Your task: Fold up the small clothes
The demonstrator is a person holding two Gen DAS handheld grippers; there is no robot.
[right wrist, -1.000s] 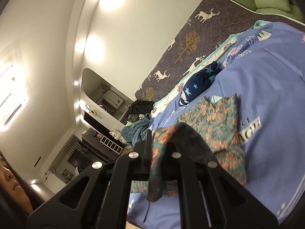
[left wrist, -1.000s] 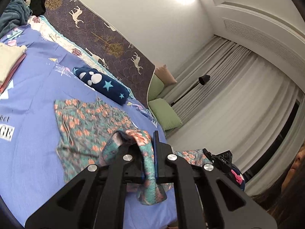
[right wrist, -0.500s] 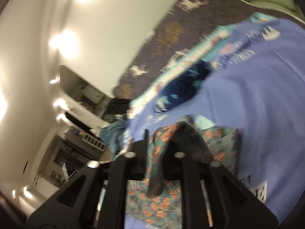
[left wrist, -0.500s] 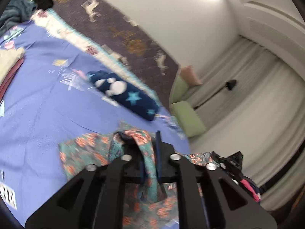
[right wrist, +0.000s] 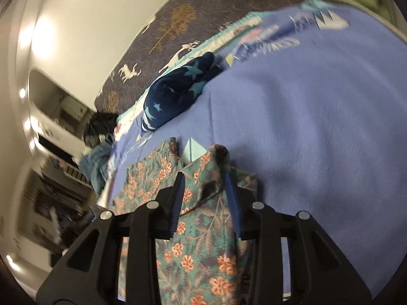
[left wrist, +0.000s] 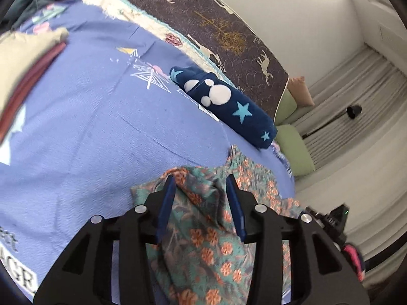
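both grippers have been lowered toward the bed since the earlier frames, and the floral garment [left wrist: 203,233], which was pinched and lifted in each of them, is now laid down on the blue bedspread [left wrist: 101,132]. the jaws of the left gripper [left wrist: 201,185] have just been opening and are seen apart, with a raised fold of the floral cloth lying loosely between the blue pads [left wrist: 166,198]; whether the left-hand pad is touched by the cloth cannot be told. the jaws of the right gripper [right wrist: 203,178] have likewise just been opening and are held apart, with a peaked corner of the same garment [right wrist: 195,228] standing between them, close against the right-hand pad [right wrist: 232,203]. the garment is spread flat at the near edge of the bedspread, directly under both tools, and its far edge is seen folded over. a rolled navy fleece with stars and white dots [left wrist: 223,104] is placed farther back on the bed, just beyond the garment's far right corner in the left wrist view. a dark quilt printed with deer and trees [left wrist: 223,28] is seen along the far side. folded cream and maroon cloth [left wrist: 23,58] is stacked at the far left. green cushions [left wrist: 292,139] are seen to the right, off the bed.
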